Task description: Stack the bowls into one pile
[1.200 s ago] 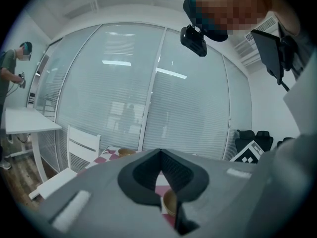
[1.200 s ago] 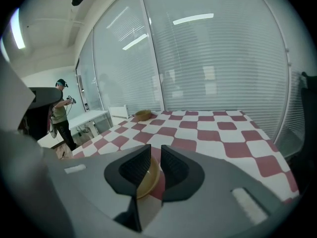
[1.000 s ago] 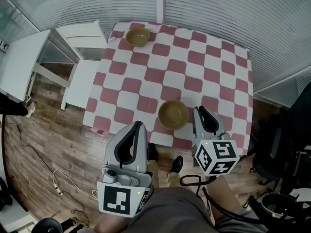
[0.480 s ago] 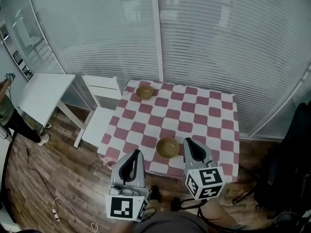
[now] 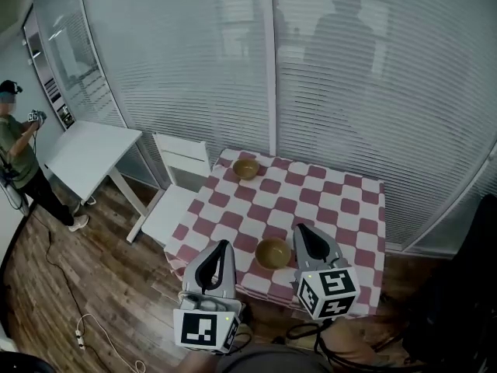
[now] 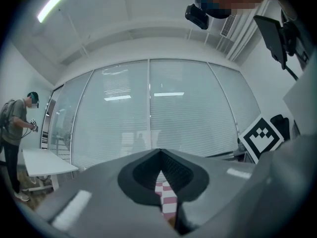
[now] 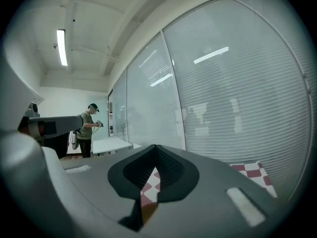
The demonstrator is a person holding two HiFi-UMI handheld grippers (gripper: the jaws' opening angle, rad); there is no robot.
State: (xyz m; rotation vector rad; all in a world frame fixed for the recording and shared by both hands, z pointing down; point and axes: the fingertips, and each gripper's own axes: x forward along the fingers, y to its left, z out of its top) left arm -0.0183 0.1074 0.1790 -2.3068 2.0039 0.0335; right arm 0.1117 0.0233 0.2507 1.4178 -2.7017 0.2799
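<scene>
Watching from the side, I'd say neither bowl is in hand yet. The nearer tan round bowl (image 5: 273, 252) sits at the near edge of the red-and-white checked tablecloth (image 5: 342, 200), between the two grippers. The second tan bowl (image 5: 246, 169) sits well apart at the far left corner. The left gripper (image 5: 219, 249) hangs off the near edge with its jaws pressed together on nothing. The right gripper (image 5: 305, 231), just right of the nearer bowl, is likewise closed and empty. To do this well, I'd spread one gripper's jaws first and come down over the nearer bowl's rim. Then pinch its wall firmly, lift it level, and set it centred inside the far bowl.
</scene>
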